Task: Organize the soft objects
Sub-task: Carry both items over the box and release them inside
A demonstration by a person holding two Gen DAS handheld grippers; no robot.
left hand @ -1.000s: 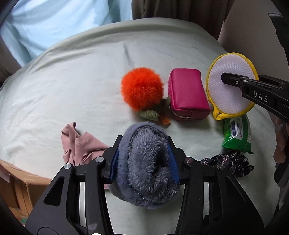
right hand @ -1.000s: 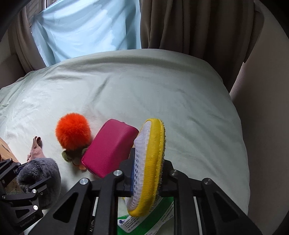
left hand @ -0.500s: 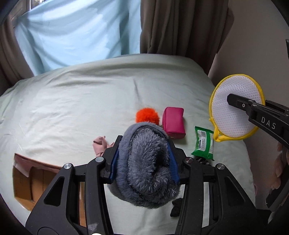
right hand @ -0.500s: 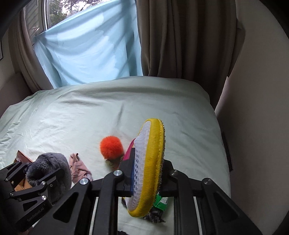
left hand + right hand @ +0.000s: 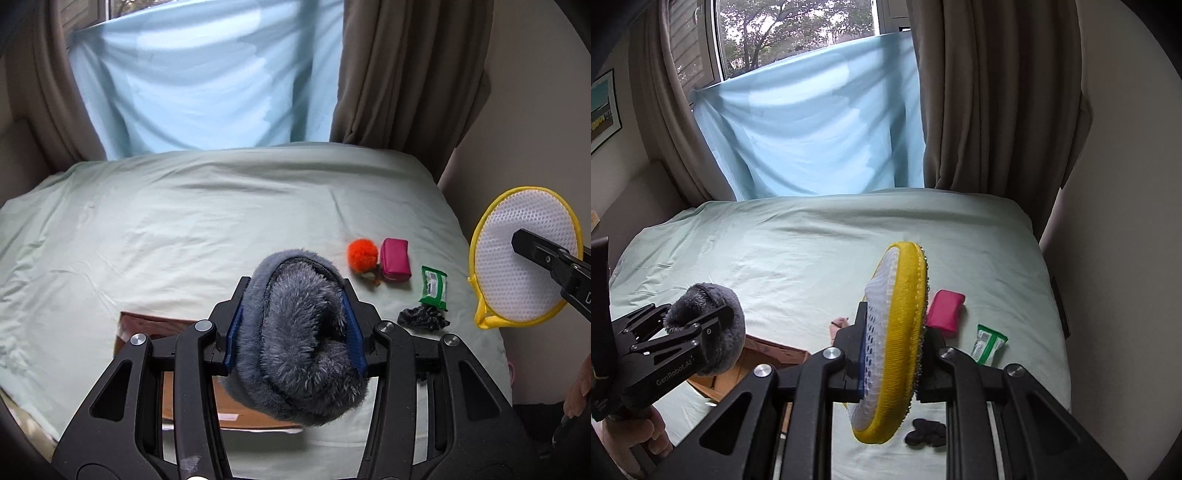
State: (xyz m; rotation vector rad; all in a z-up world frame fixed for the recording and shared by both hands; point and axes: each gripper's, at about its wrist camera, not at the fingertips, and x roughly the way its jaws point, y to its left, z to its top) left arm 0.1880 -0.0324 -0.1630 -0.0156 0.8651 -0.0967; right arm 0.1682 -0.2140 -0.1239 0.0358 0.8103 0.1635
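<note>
We find the left gripper [image 5: 295, 325] clamped on the grey fuzzy slipper [image 5: 301, 343], the right gripper [image 5: 892, 354] on the yellow mesh pad [image 5: 897, 339], both above the bed's near edge. We advise lowering each squarely over the cardboard box [image 5: 768, 354] before letting go.

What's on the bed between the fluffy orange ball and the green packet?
A pink pouch lies between the orange pompom and the green packet; the left wrist view shows it.
</note>
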